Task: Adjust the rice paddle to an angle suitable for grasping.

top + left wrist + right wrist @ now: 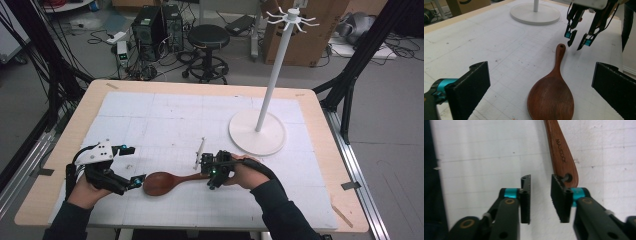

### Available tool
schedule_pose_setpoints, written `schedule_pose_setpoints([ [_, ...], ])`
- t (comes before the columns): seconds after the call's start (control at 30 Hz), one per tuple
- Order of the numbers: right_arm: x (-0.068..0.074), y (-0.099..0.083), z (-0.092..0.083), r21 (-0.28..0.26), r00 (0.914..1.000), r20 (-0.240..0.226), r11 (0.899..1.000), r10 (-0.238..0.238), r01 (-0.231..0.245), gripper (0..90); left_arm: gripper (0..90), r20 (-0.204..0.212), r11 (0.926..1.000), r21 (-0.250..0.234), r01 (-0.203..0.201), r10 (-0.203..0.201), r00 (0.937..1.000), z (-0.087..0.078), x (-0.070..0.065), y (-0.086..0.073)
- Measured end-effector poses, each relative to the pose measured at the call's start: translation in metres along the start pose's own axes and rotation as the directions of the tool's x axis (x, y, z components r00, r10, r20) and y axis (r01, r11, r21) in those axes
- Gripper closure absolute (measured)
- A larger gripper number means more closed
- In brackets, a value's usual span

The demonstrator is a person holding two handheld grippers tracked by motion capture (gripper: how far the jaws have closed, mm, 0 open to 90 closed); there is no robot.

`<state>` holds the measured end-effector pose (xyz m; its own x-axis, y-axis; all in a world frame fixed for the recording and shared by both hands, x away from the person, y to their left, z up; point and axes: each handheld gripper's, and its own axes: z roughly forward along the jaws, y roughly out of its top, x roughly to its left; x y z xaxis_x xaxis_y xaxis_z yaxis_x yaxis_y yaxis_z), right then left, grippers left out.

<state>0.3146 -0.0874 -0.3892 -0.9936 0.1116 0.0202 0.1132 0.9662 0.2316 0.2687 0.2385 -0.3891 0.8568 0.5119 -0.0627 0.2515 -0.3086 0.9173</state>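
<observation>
A dark wooden spoon [165, 182] lies flat on the white mat [165, 120], bowl to the left and handle to the right. My left gripper [132, 165] is open, and in the left gripper view its wide-set jaws stand on either side of the spoon's bowl [551, 97] without touching it. My right gripper [212, 177] hovers at the handle's holed end [567, 177]. Its jaws stand a little apart with only bare mat between them, and the handle tip lies just outside one jaw. The left gripper view shows the right gripper [574, 46] pointing down just past the handle tip.
A white hook stand with a round base [257, 132] and a tall pole [275, 70] rises at the mat's back right. The wooden table edge [200, 86] frames the mat. A stool [207, 37], computers and boxes stand on the floor beyond.
</observation>
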Motion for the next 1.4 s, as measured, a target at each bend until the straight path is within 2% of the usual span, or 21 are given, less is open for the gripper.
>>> schedule_pose_setpoints([
  [0.03,0.001,-0.008,-0.007,-0.042,0.9998,-0.005,0.999,0.021,-0.021,63.2,2.4,-0.001,1.0,0.0,0.0,0.0,1.0,0.0,0.0,0.0],
  [0.13,0.001,-0.015,-0.014,-0.073,0.9994,0.004,0.997,0.034,-0.034,60.1,2.4,-0.001,1.0,-0.002,0.001,-0.001,1.0,0.0,0.0,0.0],
  [0.17,0.002,-0.023,-0.021,-0.108,0.999,0.019,0.993,0.041,-0.039,57.6,2.4,0.0,1.0,-0.002,0.001,-0.001,1.0,0.001,0.0,0.0],
  [0.2,0.002,-0.023,-0.021,-0.108,0.999,0.019,0.993,0.041,-0.039,57.6,2.4,0.001,1.0,-0.001,0.002,-0.002,1.0,0.001,0.0,0.0],
  [0.3,0.004,-0.041,-0.033,-0.183,0.9968,0.039,0.981,0.07,-0.062,49.1,2.4,0.001,1.0,0.0,0.0,0.0,1.0,0.001,0.0,0.0],
  [0.37,0.005,-0.045,-0.035,-0.195,0.9962,0.042,0.979,0.076,-0.066,45.2,2.4,0.003,1.0,-0.001,0.001,-0.001,1.0,0.001,0.0,0.0],
  [0.5,0.007,-0.071,-0.041,-0.304,0.9909,0.052,0.947,0.124,-0.103,31.2,2.4,0.016,1.0,-0.001,0.0,0.0,0.9999,0.002,-0.001,0.001],
  [0.53,0.011,-0.082,-0.043,-0.354,0.9872,0.047,0.927,0.152,-0.126,24.2,2.4,0.016,1.0,-0.001,0.0,0.0,0.9999,0.002,-0.002,0.001],
  [0.57,0.011,-0.082,-0.043,-0.354,0.9872,0.047,0.927,0.152,-0.126,24.2,2.4,0.017,1.0,0.0,-0.002,0.002,0.9999,0.003,-0.002,0.002],
  [0.6,0.012,-0.087,-0.044,-0.375,0.9859,0.046,0.918,0.161,-0.132,21.4,2.4,0.018,1.0,0.0,-0.002,0.002,0.9998,0.003,-0.002,0.002],
  [0.63,0.016,-0.096,-0.047,-0.411,0.9819,0.055,0.9,0.181,-0.143,16.3,2.4,0.019,1.0,0.0,-0.006,0.006,0.9998,0.003,-0.002,0.002],
  [0.67,0.016,-0.096,-0.047,-0.411,0.9819,0.055,0.9,0.181,-0.143,16.3,2.4,0.019,1.0,0.001,-0.004,0.004,0.9998,0.004,-0.003,0.003],
  [0.7,0.019,-0.104,-0.05,-0.446,0.9739,0.08,0.881,0.212,-0.156,12.0,2.4,0.022,1.0,-0.001,-0.004,0.004,0.9998,0.004,-0.003,0.003],
  [0.73,0.021,-0.108,-0.051,-0.469,0.9683,0.09,0.868,0.233,-0.166,8.1,2.4,0.025,1.0,0.0,-0.001,0.001,0.9997,0.005,-0.003,0.004],
  [0.77,0.021,-0.108,-0.051,-0.469,0.9683,0.09,0.868,0.233,-0.166,8.1,2.4,0.028,1.0,0.0,-0.002,0.002,0.9996,0.005,-0.003,0.004],
  [0.83,0.023,-0.115,-0.051,-0.516,0.9519,0.121,0.837,0.281,-0.182,0.1,2.4,0.032,1.0,0.004,-0.004,0.003,0.9995,0.006,-0.004,0.005],
  [0.93,0.025,-0.127,-0.051,-0.576,0.9331,0.108,0.786,0.343,-0.223,0.0,2.4,0.035,1.0,0.004,0.001,-0.001,0.9994,0.007,-0.004,0.006],
  [1.03,0.028,-0.136,-0.049,-0.611,0.9246,0.089,0.754,0.37,-0.243,0.0,2.3,0.033,0.9999,0.013,-0.002,0.002,0.9994,0.008,-0.004,0.006],
  [1.17,0.031,-0.143,-0.042,-0.634,0.92,0.084,0.733,0.383,-0.247,0.0,2.3,0.03,0.9999,0.013,-0.008,0.008,0.9995,0.008,-0.005,0.007],
  [1.27,0.032,-0.146,-0.039,-0.628,0.9147,0.085,0.734,0.395,-0.259,0.1,2.4,0.025,0.9998,0.016,-0.013,0.013,0.9996,0.007,-0.006,0.007],
  [1.4,0.035,-0.148,-0.041,-0.655,0.9006,0.084,0.705,0.426,-0.272,0.1,2.4,0.025,0.9999,0.008,-0.012,0.011,0.9996,0.008,-0.007,0.007],
])
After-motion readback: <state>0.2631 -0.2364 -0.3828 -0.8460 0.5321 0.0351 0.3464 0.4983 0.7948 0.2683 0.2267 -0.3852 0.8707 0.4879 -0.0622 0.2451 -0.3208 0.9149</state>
